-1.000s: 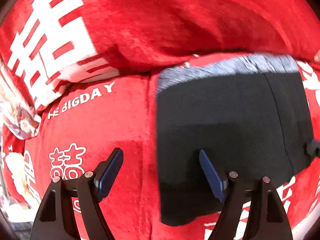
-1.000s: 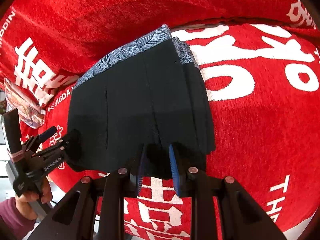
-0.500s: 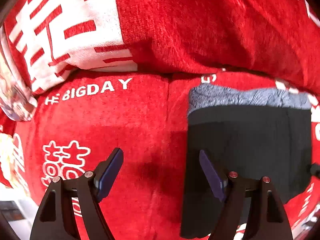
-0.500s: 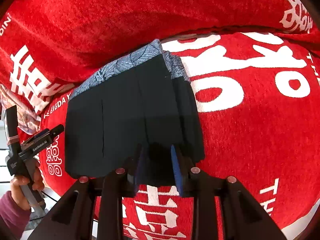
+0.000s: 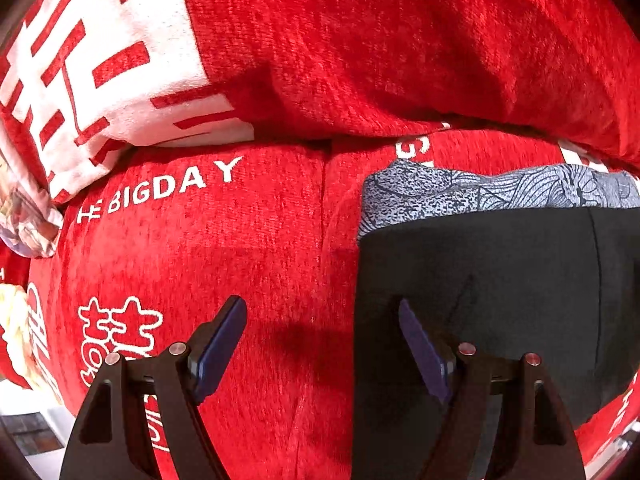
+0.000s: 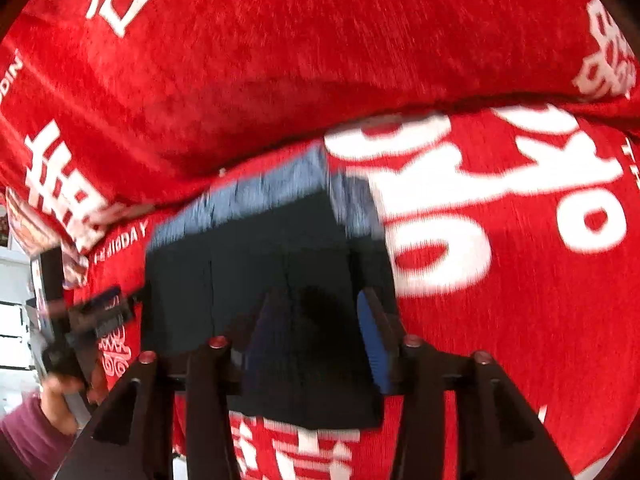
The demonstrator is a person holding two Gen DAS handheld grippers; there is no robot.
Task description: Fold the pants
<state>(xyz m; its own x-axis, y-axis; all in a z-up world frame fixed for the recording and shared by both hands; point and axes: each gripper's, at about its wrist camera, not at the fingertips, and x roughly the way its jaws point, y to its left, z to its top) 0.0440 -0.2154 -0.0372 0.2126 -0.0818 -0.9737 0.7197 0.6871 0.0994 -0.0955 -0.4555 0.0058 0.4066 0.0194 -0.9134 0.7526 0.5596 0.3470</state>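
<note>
The black pants (image 6: 264, 276) lie folded into a compact rectangle on the red sofa cover (image 5: 224, 256), with a grey patterned lining strip (image 5: 496, 192) exposed along the far edge, near the red back cushion (image 6: 280, 60). The right claw (image 6: 316, 328) is over the near edge of the pants with its jaws opening; fabric lies between the blue pads, which no longer press on it. The left claw (image 5: 320, 344) is released and empty, straddling the left edge of the pants.
</note>
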